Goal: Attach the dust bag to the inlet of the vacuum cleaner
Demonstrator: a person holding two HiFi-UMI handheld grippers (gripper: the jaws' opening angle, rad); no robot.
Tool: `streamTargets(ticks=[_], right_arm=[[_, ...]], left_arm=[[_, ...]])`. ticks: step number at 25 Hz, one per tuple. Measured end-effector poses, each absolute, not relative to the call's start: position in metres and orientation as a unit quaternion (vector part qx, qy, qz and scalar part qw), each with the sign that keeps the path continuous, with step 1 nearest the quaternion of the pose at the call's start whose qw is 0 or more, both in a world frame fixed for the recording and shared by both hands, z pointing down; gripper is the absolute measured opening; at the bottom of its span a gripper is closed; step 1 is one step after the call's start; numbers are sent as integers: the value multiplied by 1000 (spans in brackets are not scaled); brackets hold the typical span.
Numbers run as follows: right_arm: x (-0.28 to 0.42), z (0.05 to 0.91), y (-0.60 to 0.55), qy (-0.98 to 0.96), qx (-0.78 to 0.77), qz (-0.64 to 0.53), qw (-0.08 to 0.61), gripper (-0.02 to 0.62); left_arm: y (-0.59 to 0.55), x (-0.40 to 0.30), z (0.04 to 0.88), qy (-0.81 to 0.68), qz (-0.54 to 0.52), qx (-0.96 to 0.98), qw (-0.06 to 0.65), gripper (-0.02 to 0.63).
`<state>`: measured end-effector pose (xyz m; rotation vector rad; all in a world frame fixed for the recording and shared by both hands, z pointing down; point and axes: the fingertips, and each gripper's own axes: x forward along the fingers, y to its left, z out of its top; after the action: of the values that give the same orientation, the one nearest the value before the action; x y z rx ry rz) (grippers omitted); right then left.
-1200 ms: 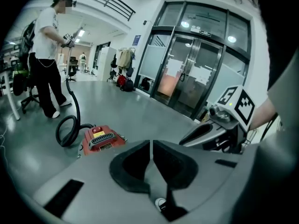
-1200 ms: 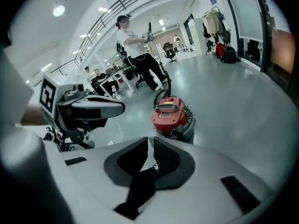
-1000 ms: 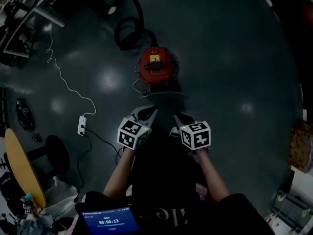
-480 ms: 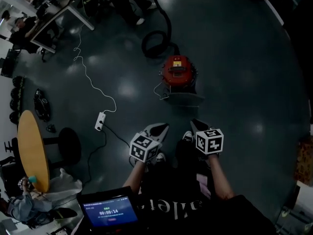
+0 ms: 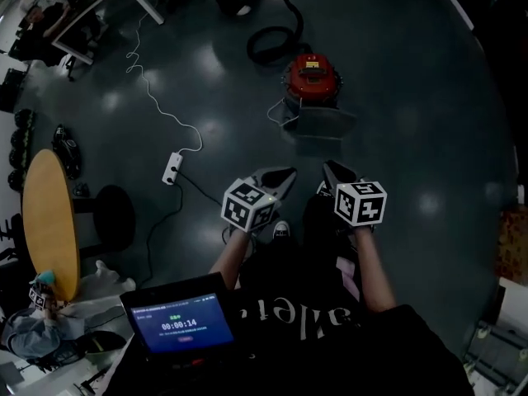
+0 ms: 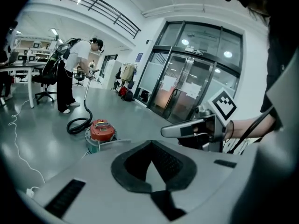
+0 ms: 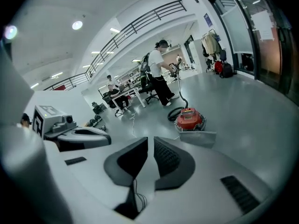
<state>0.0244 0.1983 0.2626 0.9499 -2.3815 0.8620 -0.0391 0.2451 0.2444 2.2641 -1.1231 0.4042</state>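
The left hand-held gripper (image 5: 277, 176) is closed, its jaw tips meeting on nothing; the right hand-held gripper (image 5: 337, 172) is standing almost closed, a thin slit showing between its pads, and it too is carrying nothing; both are being held side by side in front of the person's body, pointing forward and down.

Ahead of them on the floor (image 5: 412, 97) the grey dust bag (image 5: 318, 124) is lying flat against the near side of the red vacuum cleaner (image 5: 313, 77), well apart from both tools; whether bag and body are actually touching is not showing. A black hose (image 5: 272, 44) is curling away from the far side of the machine, and in the right gripper view another person (image 7: 159, 71) is standing near it; a white cable (image 5: 153, 97) and power strip (image 5: 172, 168) are lying off to the left.

The step in hand looks like the approach, with the bag not yet picked up. To do it well, both sets of jaws likely need opening before they are reaching the bag; one could be taking the stiff collar edge while the other is steadying the body of the vacuum cleaner. The inlet is not showing from here, so finding it first is worth the pause; soft fabric is likely to sag, so gripping near the opening should be keeping it square to the inlet.
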Motion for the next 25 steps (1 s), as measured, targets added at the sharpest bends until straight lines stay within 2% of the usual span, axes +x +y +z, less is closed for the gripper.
streamTargets(ticks=[4, 10, 19, 25], right_arm=[[20, 257, 253, -853, 362, 319, 198, 52], [25, 250, 330, -852, 372, 297, 216, 52], [58, 237, 389, -863, 359, 293, 199, 52], [111, 230, 446, -869, 349, 292, 194, 52]], left_arm=[[295, -48, 252, -411, 151, 854, 281, 5], [367, -44, 250, -396, 128, 860, 296, 5], [423, -5, 233, -394, 123, 865, 285, 5], [485, 45, 222, -415, 106, 854, 295, 5]])
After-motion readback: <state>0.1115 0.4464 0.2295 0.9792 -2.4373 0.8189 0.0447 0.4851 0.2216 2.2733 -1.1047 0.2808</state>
